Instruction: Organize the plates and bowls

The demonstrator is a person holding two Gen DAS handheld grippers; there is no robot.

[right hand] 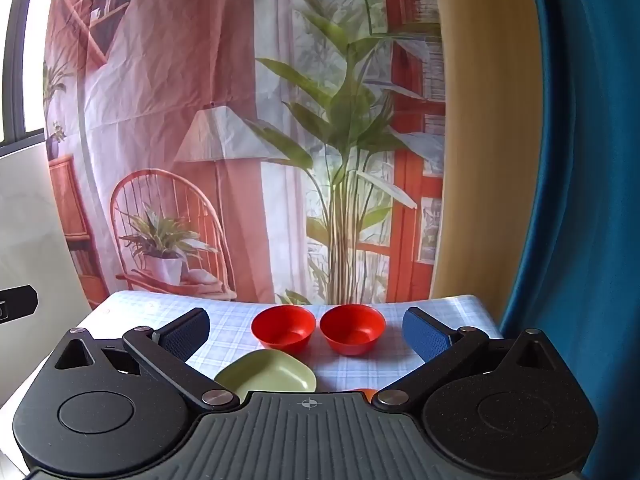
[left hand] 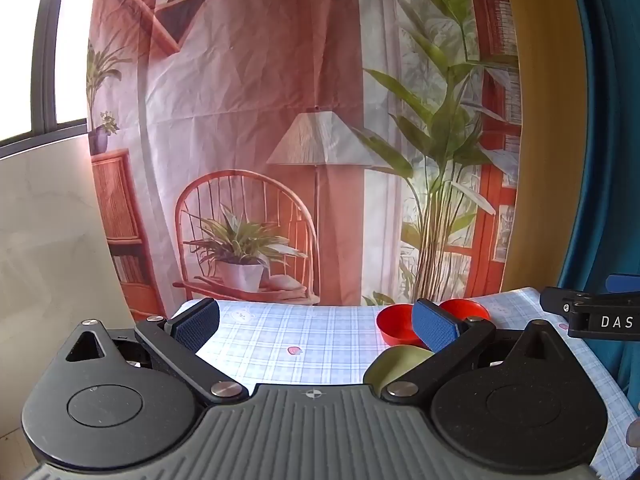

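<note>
Both grippers hover over the near edge of a table (right hand: 224,328) covered in a pale blue checked cloth, and neither holds anything: the left gripper (left hand: 316,326) has its blue pads spread wide with only bare cloth between them, and the right gripper (right hand: 306,334) stands just as wide, tipped down toward the dishes. From the right wrist view, two red bowls sit side by side toward the far edge, the left red bowl (right hand: 283,332) and the right red bowl (right hand: 352,329), close together, though I cannot tell whether their rims touch. Nearer, a green plate (right hand: 266,376) with rounded corners lies flat, partly hidden by the gripper's body, and a sliver of something orange (right hand: 364,392) peeks out just right of it, too hidden to name. In the left wrist view the same dishes sit off to the right, behind that gripper's right finger (left hand: 434,326). The job looks barely begun; I would judge the step in hand to be the approach for a first pick, probably nesting one red bowl in the other. To do it well, the right gripper seems better placed: come down over one bowl's rim so one pad goes inside and one outside the wall, pinch firmly, and lift straight up before moving sideways, so the neighbour isn't knocked. These look like light plastic, so a glancing touch would likely send them sliding on the smooth cloth.
</note>
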